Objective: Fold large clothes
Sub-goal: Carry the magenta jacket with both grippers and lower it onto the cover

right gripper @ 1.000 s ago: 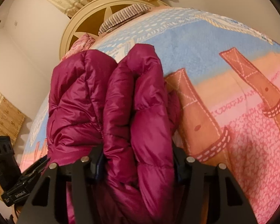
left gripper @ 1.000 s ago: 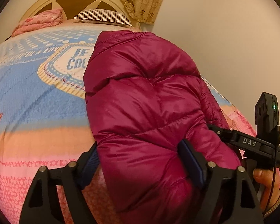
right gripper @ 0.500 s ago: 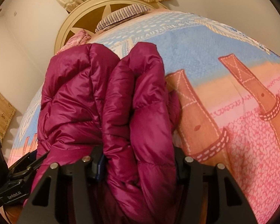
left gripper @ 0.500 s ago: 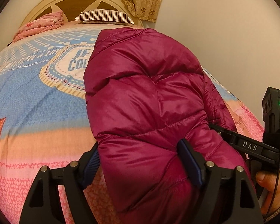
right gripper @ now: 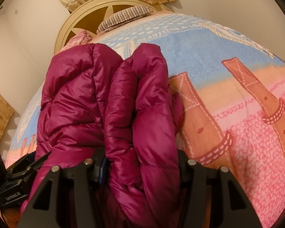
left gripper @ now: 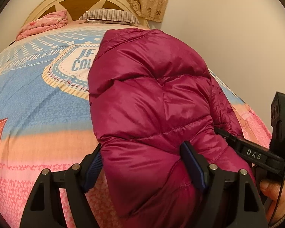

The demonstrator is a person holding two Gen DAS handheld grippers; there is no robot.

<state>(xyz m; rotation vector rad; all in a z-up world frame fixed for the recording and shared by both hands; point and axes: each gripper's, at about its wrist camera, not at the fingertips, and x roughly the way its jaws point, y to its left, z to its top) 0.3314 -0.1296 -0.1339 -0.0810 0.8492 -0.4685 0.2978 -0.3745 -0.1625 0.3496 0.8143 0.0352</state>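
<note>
A magenta puffer jacket [left gripper: 148, 102] is bunched up over the bed and fills the middle of both views; in the right wrist view it [right gripper: 81, 102] hangs in thick folds. My left gripper [left gripper: 142, 163] is shut on a thick fold of the jacket's near edge. My right gripper [right gripper: 140, 163] is shut on another thick fold of it. The right gripper's body [left gripper: 260, 155] shows at the right of the left wrist view, held by a hand. The left gripper's body [right gripper: 11, 188] shows at the lower left of the right wrist view.
The bed carries a blue, orange and pink printed blanket [left gripper: 38, 110]. A striped pillow [left gripper: 110, 16] and a pink folded cloth [left gripper: 43, 23] lie by the round cream headboard [right gripper: 85, 19]. A bare wall [left gripper: 237, 38] stands close on the right, with curtains above.
Both grippers have tilted slightly so the headboard sits lower in view; the jacket stays held in both and has shifted little.
</note>
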